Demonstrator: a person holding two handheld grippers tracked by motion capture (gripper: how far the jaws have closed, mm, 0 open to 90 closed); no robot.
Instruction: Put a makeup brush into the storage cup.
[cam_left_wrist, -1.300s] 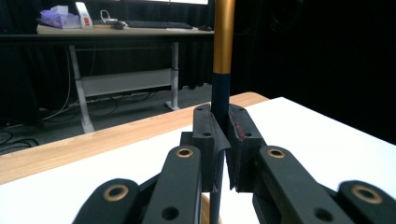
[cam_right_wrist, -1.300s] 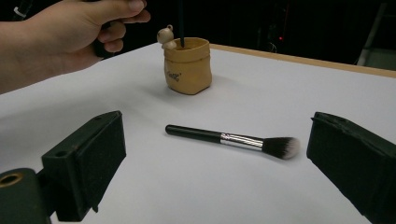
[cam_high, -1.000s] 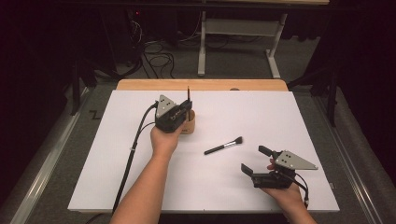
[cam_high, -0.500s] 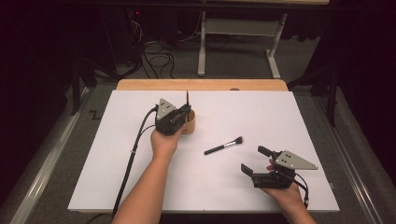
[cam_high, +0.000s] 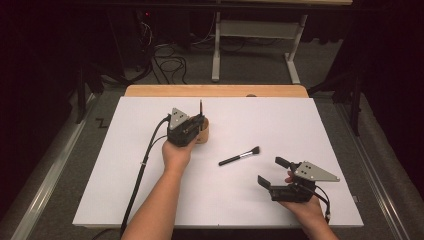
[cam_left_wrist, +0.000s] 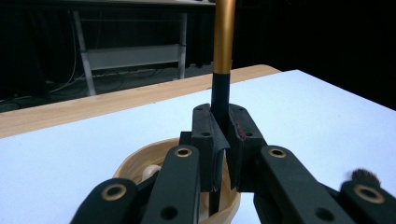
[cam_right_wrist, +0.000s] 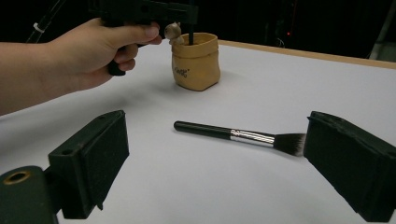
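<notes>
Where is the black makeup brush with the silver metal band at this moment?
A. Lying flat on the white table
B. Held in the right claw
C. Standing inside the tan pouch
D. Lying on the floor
A: the black makeup brush with the silver band lies flat on the white table, in front of the open right claw, apart from the tan pouch.

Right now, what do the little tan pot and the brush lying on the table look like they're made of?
The tan pot looks like soft kraft paper or leather: matte, with a rolled rim and slumped sides. The lying brush seems to have a glossy black handle, plastic or lacquered wood, a shiny ribbed metal ferrule, and dark bristles with pale tips, probably synthetic.
</notes>
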